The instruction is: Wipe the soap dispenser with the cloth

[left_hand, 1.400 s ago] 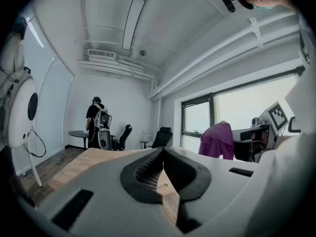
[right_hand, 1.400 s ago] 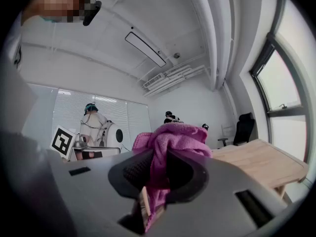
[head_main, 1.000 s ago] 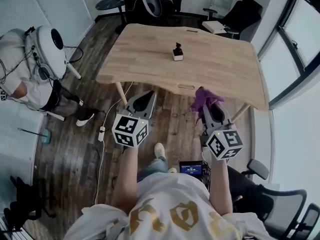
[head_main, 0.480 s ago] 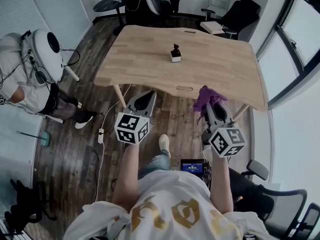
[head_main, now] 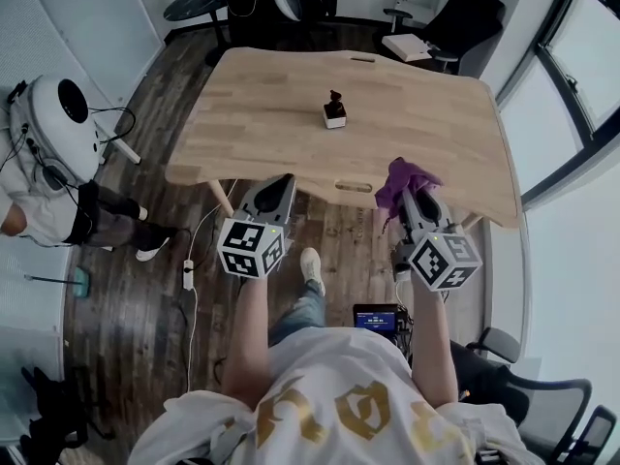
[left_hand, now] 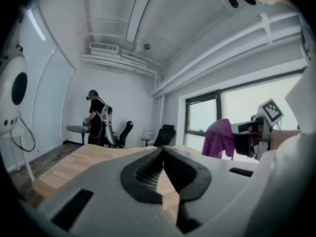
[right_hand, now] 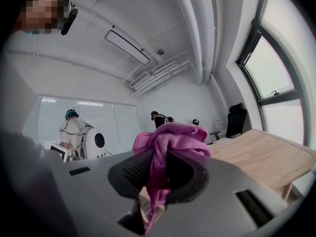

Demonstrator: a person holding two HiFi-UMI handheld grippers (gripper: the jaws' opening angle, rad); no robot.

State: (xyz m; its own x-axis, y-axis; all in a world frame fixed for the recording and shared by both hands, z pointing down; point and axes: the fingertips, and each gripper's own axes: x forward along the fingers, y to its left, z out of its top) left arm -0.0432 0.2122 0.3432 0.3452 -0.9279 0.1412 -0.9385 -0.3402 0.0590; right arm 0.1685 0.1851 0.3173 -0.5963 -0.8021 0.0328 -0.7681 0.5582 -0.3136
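Note:
The soap dispenser (head_main: 334, 110), small with a white base and a dark pump top, stands upright near the middle of the wooden table (head_main: 242, 114). My left gripper (head_main: 282, 182) is shut and empty, level with the table's near edge; its jaws (left_hand: 162, 151) meet at the tips. My right gripper (head_main: 406, 194) is shut on a purple cloth (head_main: 405, 176), which bunches over its tips (right_hand: 159, 154) and hangs down between the jaws as pink folds (right_hand: 173, 135). The left gripper view shows the same cloth (left_hand: 220, 137) to the right. Both grippers are well short of the dispenser.
A person with a white backpack unit (head_main: 53, 124) stands at the left of the table. Another person works at a small round table (head_main: 194, 3) behind it. Office chairs (head_main: 465, 22) stand at the back right. Windows (head_main: 581, 76) run along the right side.
Both grippers have moved forward to the table's near edge, the right one still carrying the cloth. The table and dispenser now sit lower and closer in the head view.

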